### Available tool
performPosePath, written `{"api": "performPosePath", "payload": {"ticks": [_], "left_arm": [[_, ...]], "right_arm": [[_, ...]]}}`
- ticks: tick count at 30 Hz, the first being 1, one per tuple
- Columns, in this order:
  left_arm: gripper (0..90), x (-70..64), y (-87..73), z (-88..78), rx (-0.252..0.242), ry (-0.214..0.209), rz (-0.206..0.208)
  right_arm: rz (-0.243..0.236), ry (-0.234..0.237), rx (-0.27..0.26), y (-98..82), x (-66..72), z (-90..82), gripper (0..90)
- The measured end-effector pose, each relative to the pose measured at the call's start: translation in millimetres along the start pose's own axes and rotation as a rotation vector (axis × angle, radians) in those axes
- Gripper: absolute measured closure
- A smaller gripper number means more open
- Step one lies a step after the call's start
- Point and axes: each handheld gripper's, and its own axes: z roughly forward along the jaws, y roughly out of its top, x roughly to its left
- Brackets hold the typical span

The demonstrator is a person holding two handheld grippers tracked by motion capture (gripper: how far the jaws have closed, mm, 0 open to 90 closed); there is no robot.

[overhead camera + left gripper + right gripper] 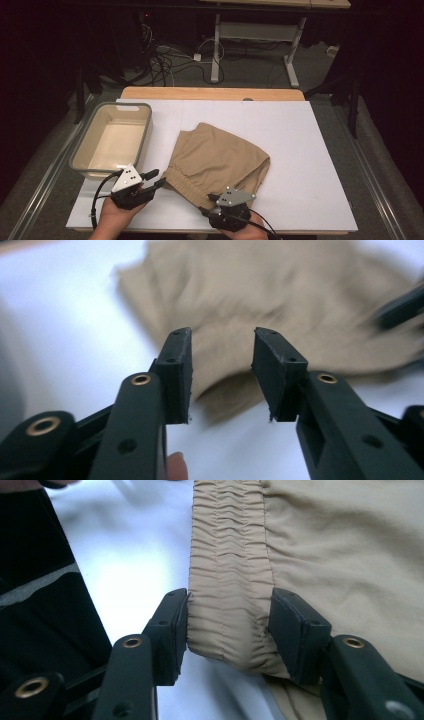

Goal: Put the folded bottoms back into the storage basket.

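The right gripper straddles the shorts' waistband, fingers apart; it should clamp squarely. The left gripper stands open, empty.

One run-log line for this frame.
garment: tan shorts flat on white table | left gripper: open, clear | right gripper: open, astride waistband | bin: empty

Folded tan shorts mid-table; left gripper beside waistband; beige bin far left
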Motion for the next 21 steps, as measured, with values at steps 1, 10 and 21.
{"api": "performPosePath", "payload": {"ticks": [1, 10, 21], "left_arm": [[59.0, -3.8, 3.4, 0.2, -0.026, -0.014, 0.007], [69.3, 14.8, -7.3, 40.6, 0.148, 0.142, 0.039], [71.6, 25.3, -21.5, 43.0, 0.22, 0.094, -0.003]], "right_arm": [[-0.001, 0.0, 0.001, -0.2, -0.2, 0.0, 52.0], [-0.062, -0.043, 0.02, -2.8, 3.6, -1.1, 46.4], [-0.08, -0.105, 0.072, -1.7, 10.6, 11.1, 28.7]]}}
